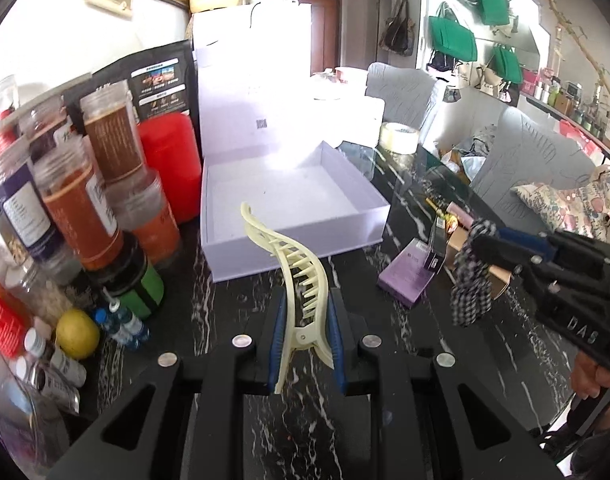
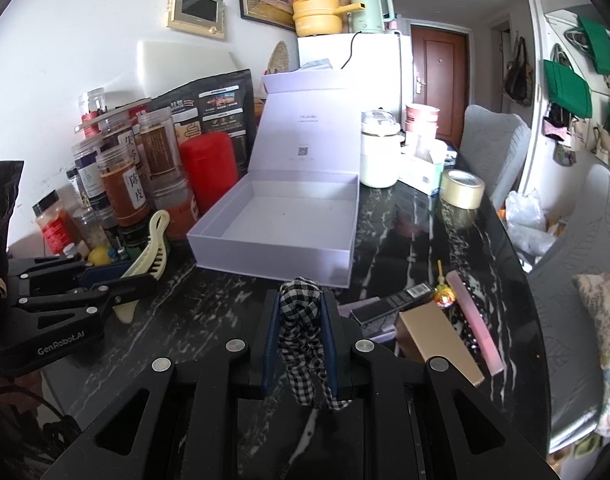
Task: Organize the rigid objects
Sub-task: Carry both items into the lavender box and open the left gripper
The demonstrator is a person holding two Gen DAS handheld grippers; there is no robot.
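Note:
My left gripper (image 1: 305, 312) is shut on a pale yellow hair claw clip (image 1: 295, 276), which sticks up and forward just in front of the open white box (image 1: 293, 248). The right wrist view shows that clip (image 2: 151, 256) and the left gripper (image 2: 125, 284) at the left, near the jars. My right gripper (image 2: 299, 316) is shut on a black-and-white checked fabric scrunchie (image 2: 301, 332), held above the dark marble table (image 2: 225, 300) close to the box's near wall (image 2: 265, 258). From the left wrist view the scrunchie (image 1: 471, 276) hangs from the right gripper (image 1: 485, 240). Nothing lies in the box.
Several jars and bottles (image 1: 77, 200), a red canister (image 1: 171, 168) and a lemon (image 1: 78, 334) crowd the left. To the right lie a purple box (image 1: 409, 280), a tan box (image 2: 441, 340), a pink strip (image 2: 473, 320) and a tape roll (image 2: 461, 188). Grey chairs stand beyond the table's edge.

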